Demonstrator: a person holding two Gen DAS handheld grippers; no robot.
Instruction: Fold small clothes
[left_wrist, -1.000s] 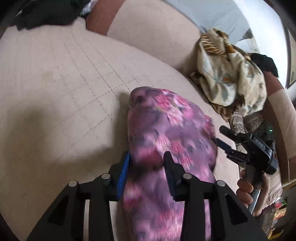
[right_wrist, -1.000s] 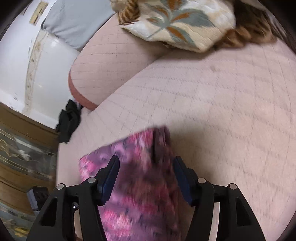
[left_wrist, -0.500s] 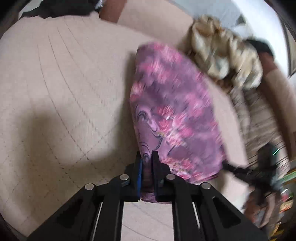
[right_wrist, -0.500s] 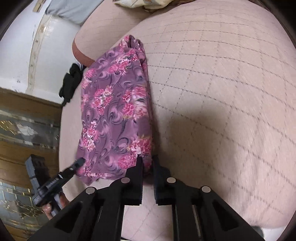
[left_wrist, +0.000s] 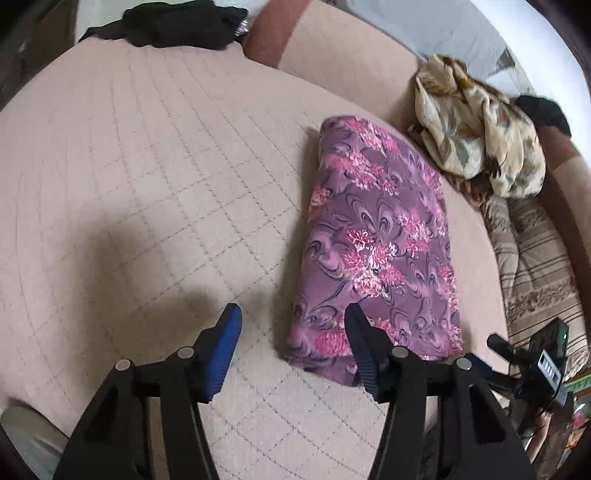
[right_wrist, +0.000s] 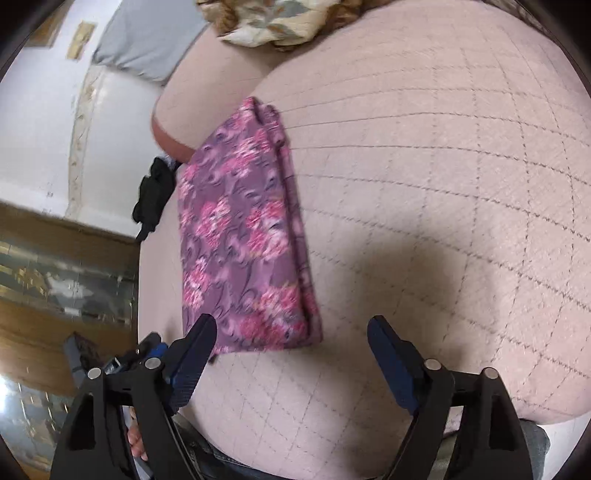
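A purple garment with pink flowers (left_wrist: 376, 240) lies folded into a long flat rectangle on the beige quilted sofa seat (left_wrist: 147, 184). It also shows in the right wrist view (right_wrist: 243, 236). My left gripper (left_wrist: 291, 325) is open and empty, just off the garment's near left corner. My right gripper (right_wrist: 291, 336) is open and empty, above the garment's near right corner. The right gripper also shows at the lower right of the left wrist view (left_wrist: 528, 365).
A crumpled cream floral cloth (left_wrist: 476, 125) lies at the sofa's back right. A dark garment (left_wrist: 166, 22) sits at the far left end. A striped cushion (left_wrist: 535, 258) lies to the right. A wooden floor (right_wrist: 55, 258) is beyond the sofa's edge.
Both grippers were shut on the garment's near edge half a second ago. Both have opened and let it go, and the garment now lies flat on the seat.
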